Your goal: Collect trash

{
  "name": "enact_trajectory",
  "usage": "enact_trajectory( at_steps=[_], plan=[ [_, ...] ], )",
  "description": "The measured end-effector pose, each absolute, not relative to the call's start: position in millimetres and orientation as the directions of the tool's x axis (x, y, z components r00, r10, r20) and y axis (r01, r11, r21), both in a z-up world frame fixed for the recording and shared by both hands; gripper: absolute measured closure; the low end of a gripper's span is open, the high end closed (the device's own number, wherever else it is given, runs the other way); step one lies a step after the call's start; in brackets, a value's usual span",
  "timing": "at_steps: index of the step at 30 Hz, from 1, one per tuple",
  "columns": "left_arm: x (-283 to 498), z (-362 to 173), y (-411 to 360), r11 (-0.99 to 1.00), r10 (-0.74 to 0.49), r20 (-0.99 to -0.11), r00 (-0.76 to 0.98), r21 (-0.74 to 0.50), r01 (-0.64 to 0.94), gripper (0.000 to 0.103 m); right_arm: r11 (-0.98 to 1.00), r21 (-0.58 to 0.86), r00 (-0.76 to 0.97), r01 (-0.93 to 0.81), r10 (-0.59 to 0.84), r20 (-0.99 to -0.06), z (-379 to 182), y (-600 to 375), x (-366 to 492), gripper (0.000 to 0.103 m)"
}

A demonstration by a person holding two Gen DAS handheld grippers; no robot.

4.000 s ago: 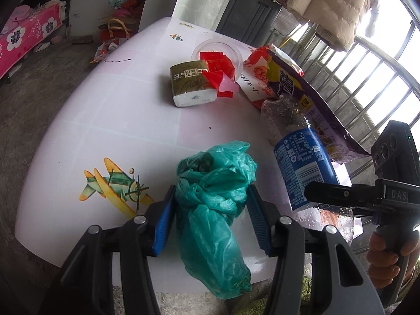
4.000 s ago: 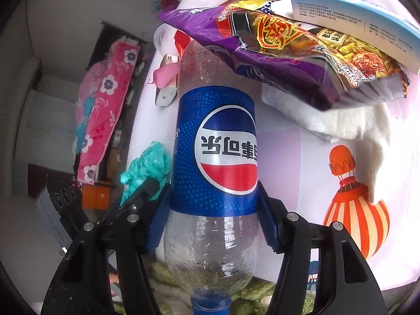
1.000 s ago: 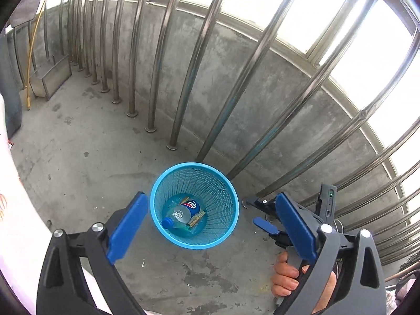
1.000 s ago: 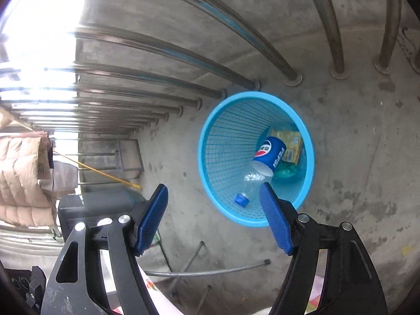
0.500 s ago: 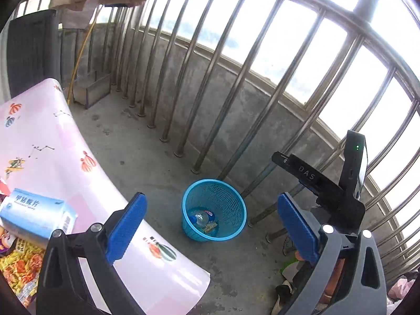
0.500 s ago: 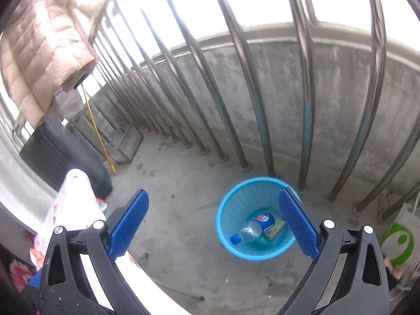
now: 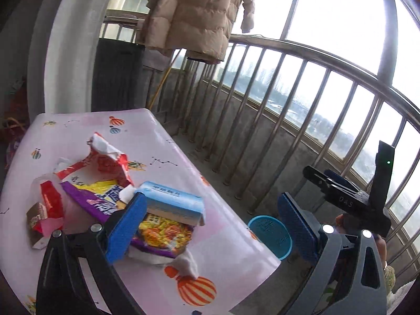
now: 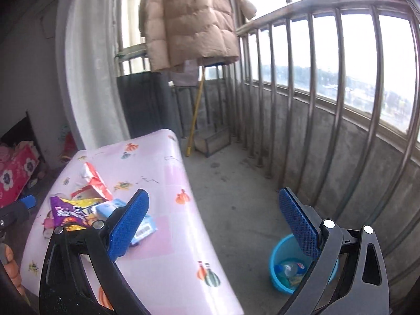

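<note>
Left wrist view: table (image 7: 162, 157) holds most of what is left — purple snack bag (image 7: 105, 204), blue-white carton (image 7: 173, 204) lying on top of it, torn red wrapper (image 7: 105, 162) behind, small brown-red packet (image 7: 39, 218) at the left edge, crumpled tissue (image 7: 186, 262) near the front. Blue bin (image 8: 278, 275) sits on the floor beside the table corner, near the railing (image 8: 315, 78); right wrist view shows a bottle (image 8: 288, 267) and some scraps inside, so part of the trash looks binned. Judged roughly one batch done, five or so pieces to go.

Left gripper (image 7: 210, 228) spread wide, nothing between the pads, aimed over the carton and table corner. Right gripper (image 8: 212, 225) also fully spread and empty, over table edge and floor.

Around: puffy coat (image 7: 194, 13) hanging above the railing, dark cabinet (image 7: 118, 76) behind the table, yellow pole (image 8: 195, 115) leaning by a small box on the floor. Nothing blocks the way to the table; carton on the bag means those two overlap, likely lifted one at a time.
</note>
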State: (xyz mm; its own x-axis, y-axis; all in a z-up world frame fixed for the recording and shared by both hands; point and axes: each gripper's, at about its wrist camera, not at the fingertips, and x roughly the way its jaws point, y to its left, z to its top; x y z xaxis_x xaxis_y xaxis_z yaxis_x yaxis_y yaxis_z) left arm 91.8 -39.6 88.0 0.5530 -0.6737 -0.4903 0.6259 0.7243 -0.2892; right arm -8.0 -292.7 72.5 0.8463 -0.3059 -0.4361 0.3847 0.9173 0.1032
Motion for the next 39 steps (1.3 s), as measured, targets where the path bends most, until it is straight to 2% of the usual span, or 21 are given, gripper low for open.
enact_trajectory(
  at_steps=[8, 17, 23, 29, 34, 39],
  plan=[
    [107, 75, 78, 0.869, -0.496, -0.511, 0.702, -0.290, 0.402, 0.006, 0.952, 0.245, 0.891, 0.184, -0.056, -0.450, 90, -253, 25, 0.008],
    [117, 57, 141, 0.916, -0.390, -0.533, 0.751, -0.307, 0.258, 0.006, 0.939, 0.344, 0.833, 0.022, 0.173, -0.526, 80, -219, 65, 0.010],
    [140, 37, 155, 0.930, -0.348, -0.582, 0.735, -0.313, 0.192, 0.006, 0.946, 0.322, 0.754, -0.037, 0.238, -0.612, 61, -212, 103, 0.011],
    [185, 11, 158, 0.939, -0.324, -0.663, 0.675, -0.314, 0.143, 0.015, 0.942, 0.313, 0.659, -0.118, 0.310, -0.685, 31, -219, 145, 0.011],
    [226, -16, 148, 0.944, -0.319, -0.739, 0.593, -0.306, 0.127, 0.021, 0.952, 0.250, 0.591, -0.176, 0.306, -0.746, 3, -225, 175, 0.011],
    [256, -38, 135, 0.948, -0.310, -0.793, 0.525, -0.301, 0.105, 0.023, 0.940, 0.255, 0.523, -0.226, 0.338, -0.782, -20, -227, 193, 0.011]
  ],
)
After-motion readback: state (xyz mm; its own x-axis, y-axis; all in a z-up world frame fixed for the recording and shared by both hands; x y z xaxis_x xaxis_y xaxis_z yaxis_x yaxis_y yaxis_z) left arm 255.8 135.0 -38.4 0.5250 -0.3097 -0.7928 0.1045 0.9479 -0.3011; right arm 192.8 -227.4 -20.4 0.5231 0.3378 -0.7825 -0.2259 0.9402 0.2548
